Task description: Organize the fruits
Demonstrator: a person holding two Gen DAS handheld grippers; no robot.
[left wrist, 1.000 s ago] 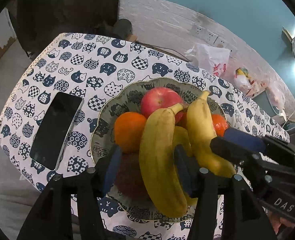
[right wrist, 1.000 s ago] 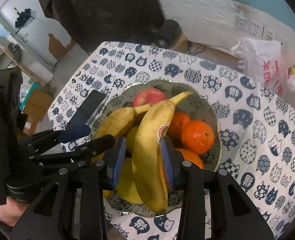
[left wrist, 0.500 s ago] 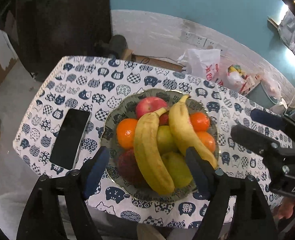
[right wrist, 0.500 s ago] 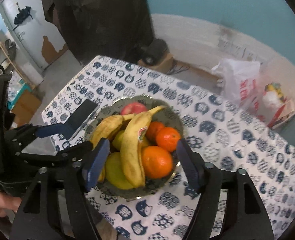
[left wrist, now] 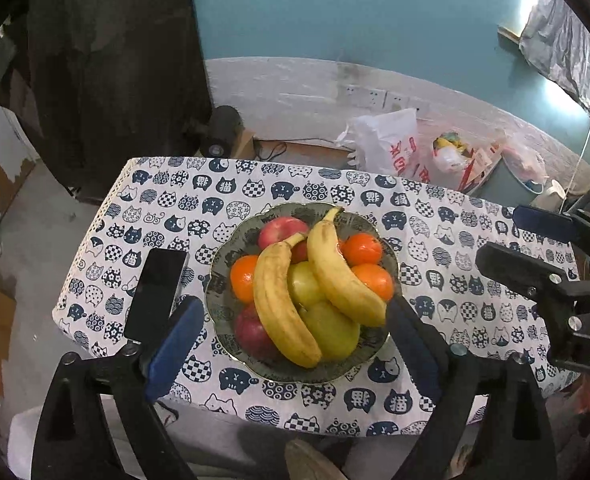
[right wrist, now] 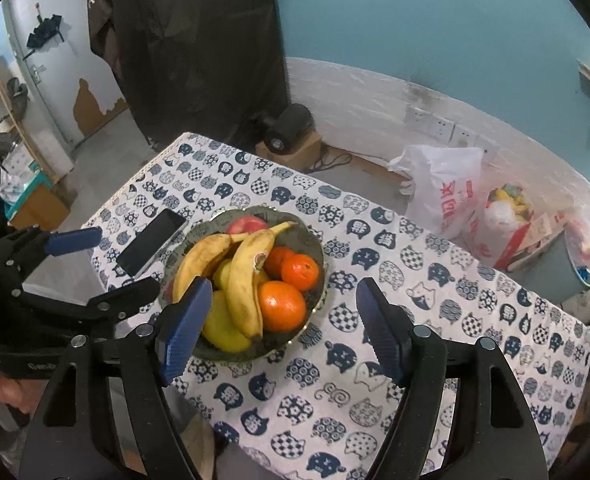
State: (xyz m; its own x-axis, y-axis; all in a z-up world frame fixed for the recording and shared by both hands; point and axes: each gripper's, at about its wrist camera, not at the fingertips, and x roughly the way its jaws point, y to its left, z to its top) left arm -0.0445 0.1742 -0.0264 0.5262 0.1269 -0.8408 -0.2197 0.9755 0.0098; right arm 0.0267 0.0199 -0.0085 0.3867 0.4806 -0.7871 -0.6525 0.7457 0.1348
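Observation:
A patterned bowl (left wrist: 219, 280) stands mid-table, also seen in the right wrist view (right wrist: 319, 256). It holds two bananas (left wrist: 279, 300) (right wrist: 247, 276), red apples (left wrist: 281, 230), several oranges (left wrist: 363, 248) (right wrist: 281, 306) and green-yellow fruit (left wrist: 331, 328). My left gripper (left wrist: 295, 344) is open and empty, raised well above the near side of the bowl. My right gripper (right wrist: 283, 332) is open and empty, above the table just right of the bowl. Each gripper also shows at the edge of the other's view.
A black phone (left wrist: 155, 292) lies on the cat-print tablecloth (left wrist: 435, 216) left of the bowl. Beyond the far table edge, plastic bags (left wrist: 387, 148) and a dark speaker (left wrist: 223, 128) sit on the floor by the wall.
Both grippers opened, let go of the bananas in the bowl, and pulled up and back away from it. The bananas now rest on the other fruit.

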